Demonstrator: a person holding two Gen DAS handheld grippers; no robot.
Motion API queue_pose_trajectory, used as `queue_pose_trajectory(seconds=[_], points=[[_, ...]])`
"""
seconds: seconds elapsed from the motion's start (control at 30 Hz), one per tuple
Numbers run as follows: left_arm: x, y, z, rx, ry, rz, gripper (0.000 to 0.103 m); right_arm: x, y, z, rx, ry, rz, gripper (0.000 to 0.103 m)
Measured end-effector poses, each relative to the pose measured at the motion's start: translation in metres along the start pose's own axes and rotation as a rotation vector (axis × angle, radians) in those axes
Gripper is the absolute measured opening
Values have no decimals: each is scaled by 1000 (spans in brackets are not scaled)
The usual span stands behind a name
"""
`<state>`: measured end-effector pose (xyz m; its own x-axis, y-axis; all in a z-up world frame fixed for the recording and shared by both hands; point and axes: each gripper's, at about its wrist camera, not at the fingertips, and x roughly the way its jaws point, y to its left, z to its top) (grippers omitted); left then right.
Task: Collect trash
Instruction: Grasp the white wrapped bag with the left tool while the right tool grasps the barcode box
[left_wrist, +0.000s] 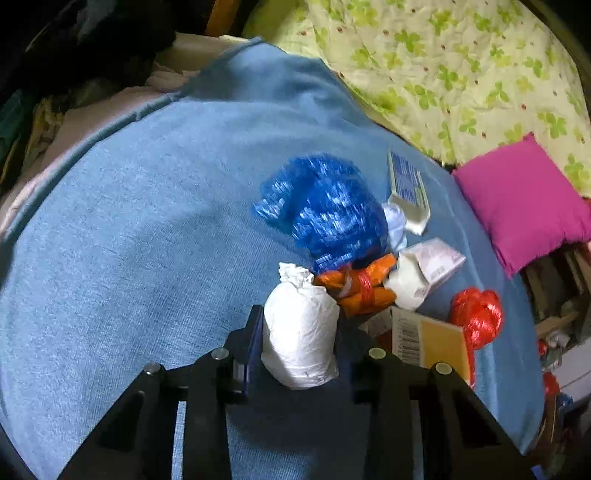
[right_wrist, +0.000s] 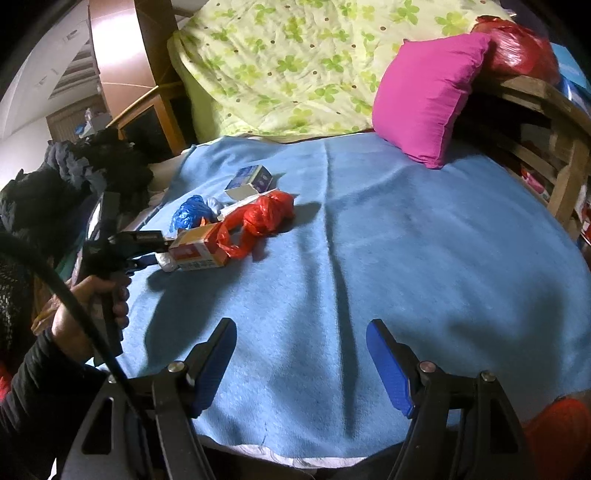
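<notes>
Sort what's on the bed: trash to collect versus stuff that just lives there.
Trash:
white wad, pinched in the left gripper
blue bag
orange wrapper
red bag
yellow box
blue-and-white box

Not trash:
pink pillow
floral quilt
blue blanket

Both grippers are black with silver screws. The right gripper (right_wrist: 301, 363) wears blue ribbed pads. A black quilted sleeve (right_wrist: 35, 387) covers the arm.
</notes>
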<state>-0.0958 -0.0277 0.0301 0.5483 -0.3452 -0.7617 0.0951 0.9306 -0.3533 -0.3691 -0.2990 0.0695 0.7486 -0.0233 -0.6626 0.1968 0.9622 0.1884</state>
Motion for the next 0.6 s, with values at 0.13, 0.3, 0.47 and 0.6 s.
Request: queue_pose_trajectory(seconds=[0.13,0.3,0.47,0.6], points=[[-23,10,6,-33,-115,58,35,4,7,6,-24,1,7,76],[-32,24,9,-80,-157,118,35,27,27,17,-70,23,37,76],[-29,32,7,-106,-141,136,35,69,74,46,-231,60,136,76],[-31,39,9,-129,-140,142,35,105,117,74,-412,82,205,76]])
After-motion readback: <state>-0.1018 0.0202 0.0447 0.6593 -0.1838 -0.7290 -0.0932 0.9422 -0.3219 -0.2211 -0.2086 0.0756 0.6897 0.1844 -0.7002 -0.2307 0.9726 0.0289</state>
